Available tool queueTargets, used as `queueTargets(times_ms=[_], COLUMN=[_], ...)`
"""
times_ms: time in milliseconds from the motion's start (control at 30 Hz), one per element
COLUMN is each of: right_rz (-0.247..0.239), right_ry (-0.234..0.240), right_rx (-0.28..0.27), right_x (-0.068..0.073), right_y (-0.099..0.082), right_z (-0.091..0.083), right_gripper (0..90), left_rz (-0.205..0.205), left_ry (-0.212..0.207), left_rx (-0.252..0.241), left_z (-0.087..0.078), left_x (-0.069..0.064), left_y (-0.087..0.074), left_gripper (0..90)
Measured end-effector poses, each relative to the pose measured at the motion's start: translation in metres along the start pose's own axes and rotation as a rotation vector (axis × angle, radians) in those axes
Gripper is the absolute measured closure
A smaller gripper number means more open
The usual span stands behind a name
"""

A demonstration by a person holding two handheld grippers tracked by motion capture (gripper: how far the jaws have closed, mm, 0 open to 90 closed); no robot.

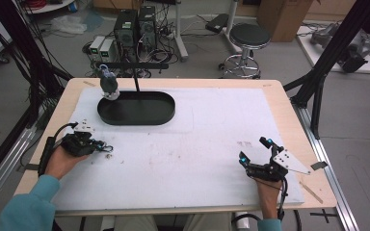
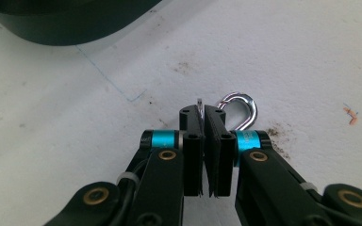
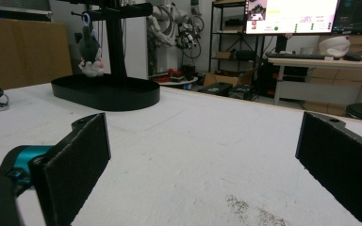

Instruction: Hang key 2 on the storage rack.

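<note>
My left gripper [image 2: 202, 113] lies low on the white mat [image 1: 197, 144] at the front left [image 1: 105, 147]. Its jaws are shut on a thin metal ring [image 2: 199, 104], whose edge pokes up between the pads. A silver clasp [image 2: 239, 106] joined to it rests on the mat just right of the jaws. My right gripper [image 1: 255, 149] sits at the front right, open wide [image 3: 205, 136], nothing between its pads. At the back left stands a black oval tray [image 1: 139, 114] with a post and crossbar. A grey plush toy [image 1: 108, 83] hangs from that bar [image 3: 90, 52].
The wooden table edge [image 1: 289, 115] frames the mat. Behind the table on the floor are a black stool [image 1: 248, 41] and computer boxes [image 1: 135, 26]. Black frame struts [image 1: 318, 82] rise at the right. The tray [image 3: 106, 92] is far ahead of the right gripper.
</note>
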State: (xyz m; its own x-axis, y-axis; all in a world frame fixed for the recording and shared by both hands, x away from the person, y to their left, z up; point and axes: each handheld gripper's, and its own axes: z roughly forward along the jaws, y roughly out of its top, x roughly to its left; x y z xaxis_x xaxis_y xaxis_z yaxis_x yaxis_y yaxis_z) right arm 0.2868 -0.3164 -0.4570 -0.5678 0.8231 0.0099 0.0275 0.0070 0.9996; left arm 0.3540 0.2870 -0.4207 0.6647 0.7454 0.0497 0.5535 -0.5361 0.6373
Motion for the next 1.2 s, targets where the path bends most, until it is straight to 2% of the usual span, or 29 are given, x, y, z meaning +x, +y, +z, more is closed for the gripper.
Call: queueTargets(times_ms=[300,367,500,633,800,867,1033,1200], right_rz=[0.001,0.000,0.000,0.001,0.001,0.002,0.003,0.002], right_ry=[0.000,0.000,0.000,-0.001,-0.001,-0.002,-0.001,-0.002], right_rx=[0.000,0.000,0.000,-0.001,-0.001,0.001,0.001,0.001], right_x=[0.000,0.000,0.000,0.000,0.000,0.000,0.000,0.000], right_y=[0.000,0.000,0.000,0.000,0.000,0.000,0.000,0.000], right_z=[0.000,0.000,0.000,0.000,0.000,0.000,0.000,0.000], right_gripper=[2.9,2.9,2.9,2.9,2.9,2.9,2.9,2.9], left_rz=[-0.001,-0.009,-0.032,-0.055,-0.062,-0.051,-0.058,-0.045], left_ry=[-0.002,-0.003,-0.039,-0.064,-0.063,-0.058,-0.060,-0.048], left_rx=[-0.005,-0.028,-0.068,-0.128,-0.196,-0.205,-0.261,-0.290], left_z=[0.000,-0.003,-0.008,-0.014,-0.024,-0.027,-0.036,-0.044], left_x=[-0.001,0.000,0.002,0.004,0.006,0.007,0.010,0.012], left_y=[0.000,0.000,0.001,0.003,0.015,0.021,0.035,0.052], left_gripper=[88.1,88.1,88.2,88.2,88.2,88.2,88.2,88.2])
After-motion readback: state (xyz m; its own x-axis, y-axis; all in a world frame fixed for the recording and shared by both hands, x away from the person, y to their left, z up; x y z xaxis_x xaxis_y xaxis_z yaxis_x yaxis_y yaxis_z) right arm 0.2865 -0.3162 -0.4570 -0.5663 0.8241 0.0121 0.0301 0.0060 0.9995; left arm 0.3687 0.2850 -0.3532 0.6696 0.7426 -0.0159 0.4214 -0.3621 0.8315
